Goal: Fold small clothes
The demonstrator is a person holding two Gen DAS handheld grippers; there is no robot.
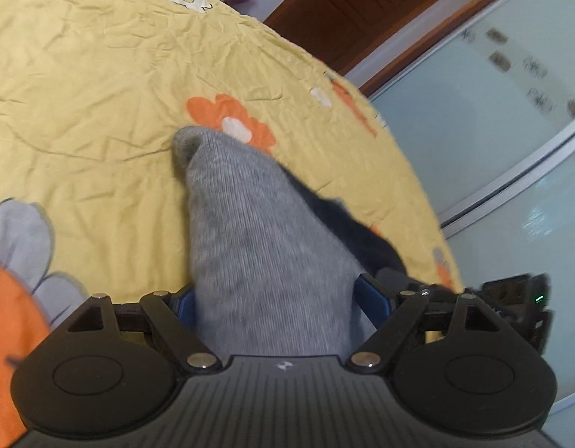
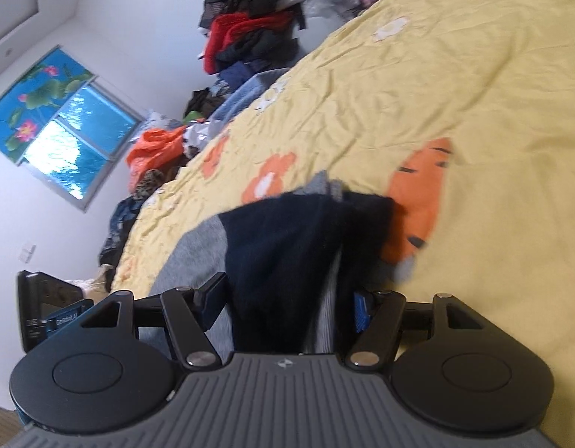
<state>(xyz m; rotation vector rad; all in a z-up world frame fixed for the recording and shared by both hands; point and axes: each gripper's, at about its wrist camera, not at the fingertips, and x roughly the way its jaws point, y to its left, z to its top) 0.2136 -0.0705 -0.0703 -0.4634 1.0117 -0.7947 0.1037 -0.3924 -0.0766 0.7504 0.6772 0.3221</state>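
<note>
A grey sock [image 1: 250,224] with a dark navy cuff [image 2: 287,246] lies stretched across the yellow flowered bedspread [image 1: 100,93], with its toe [image 1: 186,142] pointing away. My left gripper [image 1: 280,291] stands wide open and the grey part fills the gap between its blue pads [image 1: 373,295]. My right gripper [image 2: 287,298] is open with the navy cuff between its jaws. Its blue pad [image 2: 362,310] stands just clear of the cloth. Each gripper shows at the edge of the other's view, so they are close side by side. The sock hides the fingertips.
The bed edge runs close on the right in the left wrist view, with a glass sliding door [image 1: 492,130] and a wooden door [image 1: 362,11] beyond. Piles of clothes [image 2: 250,18] and an orange bag [image 2: 156,149] lie past the bed's far side under a window [image 2: 74,142].
</note>
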